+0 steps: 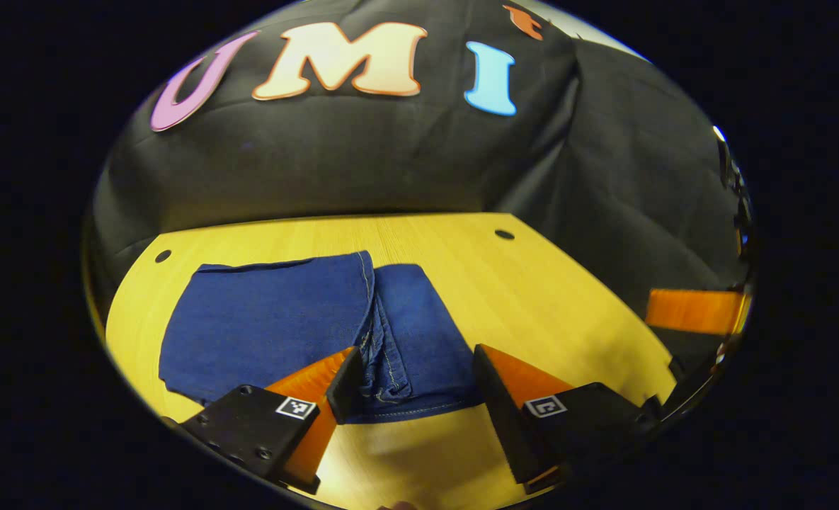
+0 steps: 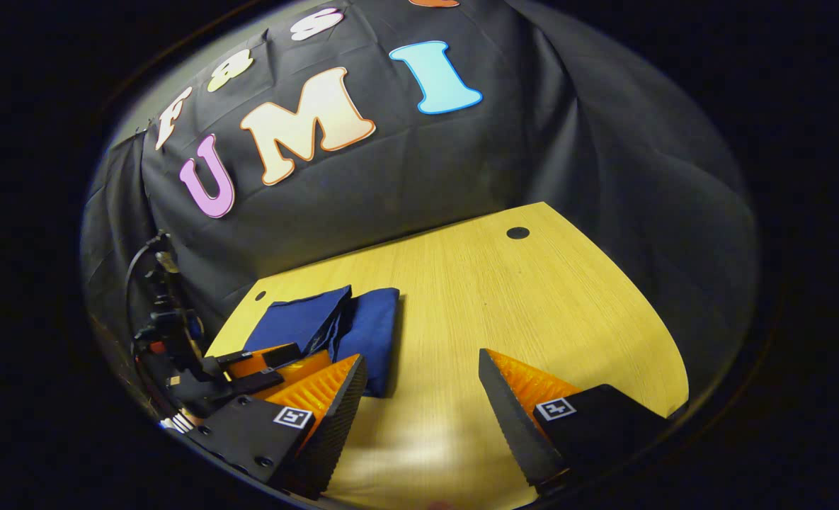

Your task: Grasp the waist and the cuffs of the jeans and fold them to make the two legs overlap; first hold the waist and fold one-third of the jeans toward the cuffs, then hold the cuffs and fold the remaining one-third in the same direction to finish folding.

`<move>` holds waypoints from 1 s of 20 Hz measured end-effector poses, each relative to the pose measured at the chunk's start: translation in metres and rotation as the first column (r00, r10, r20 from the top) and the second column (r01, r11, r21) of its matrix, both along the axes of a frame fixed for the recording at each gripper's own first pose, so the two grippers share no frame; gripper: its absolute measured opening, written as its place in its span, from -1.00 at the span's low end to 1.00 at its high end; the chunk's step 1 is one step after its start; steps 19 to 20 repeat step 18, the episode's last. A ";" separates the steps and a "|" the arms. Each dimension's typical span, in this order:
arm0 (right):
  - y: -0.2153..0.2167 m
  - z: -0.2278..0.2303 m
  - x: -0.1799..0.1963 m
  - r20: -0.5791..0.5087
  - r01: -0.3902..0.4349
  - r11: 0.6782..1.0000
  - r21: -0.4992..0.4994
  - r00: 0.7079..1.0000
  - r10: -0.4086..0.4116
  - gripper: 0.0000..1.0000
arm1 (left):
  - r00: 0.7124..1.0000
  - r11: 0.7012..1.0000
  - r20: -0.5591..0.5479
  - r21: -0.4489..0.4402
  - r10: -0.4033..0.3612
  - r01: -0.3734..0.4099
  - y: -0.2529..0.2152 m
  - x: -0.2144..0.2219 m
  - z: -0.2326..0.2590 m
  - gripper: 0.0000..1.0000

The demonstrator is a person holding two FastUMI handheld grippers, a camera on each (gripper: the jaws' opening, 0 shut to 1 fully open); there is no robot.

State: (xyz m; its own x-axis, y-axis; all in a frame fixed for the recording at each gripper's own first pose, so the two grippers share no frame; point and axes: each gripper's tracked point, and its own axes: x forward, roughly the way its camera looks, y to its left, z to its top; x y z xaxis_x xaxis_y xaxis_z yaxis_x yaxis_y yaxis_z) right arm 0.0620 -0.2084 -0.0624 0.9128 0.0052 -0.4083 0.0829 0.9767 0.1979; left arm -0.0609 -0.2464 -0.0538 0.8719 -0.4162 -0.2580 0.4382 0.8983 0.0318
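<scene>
Left gripper view: jeans seen folded on table, near edge partly hidden by spread-open left gripper | Right gripper view: right gripper held open over bare wood; jeans lie far left.

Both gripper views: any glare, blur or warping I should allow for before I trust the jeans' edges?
Left gripper view: jeans sharp, seams legible; glare on the table near the left gripper; table edges bowed by the fisheye. Right gripper view: jeans small, off to the left; bright patch on the wood before the right gripper.
</scene>
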 end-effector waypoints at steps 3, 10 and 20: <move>0.018 0.010 -0.004 0.029 -0.013 1.000 0.001 0.999 0.013 0.97 | 0.998 0.998 0.034 -0.043 0.057 -0.055 0.036 -0.024 0.031 0.84; 0.080 0.045 -0.007 0.137 -0.050 0.999 -0.016 0.989 0.052 0.97 | 0.989 0.990 0.078 -0.077 0.124 -0.118 0.118 -0.049 0.060 0.88; 0.130 0.090 -0.025 0.241 -0.030 1.000 0.007 0.970 0.027 0.96 | 0.995 0.999 0.086 0.009 0.041 -0.042 0.138 -0.062 0.079 0.88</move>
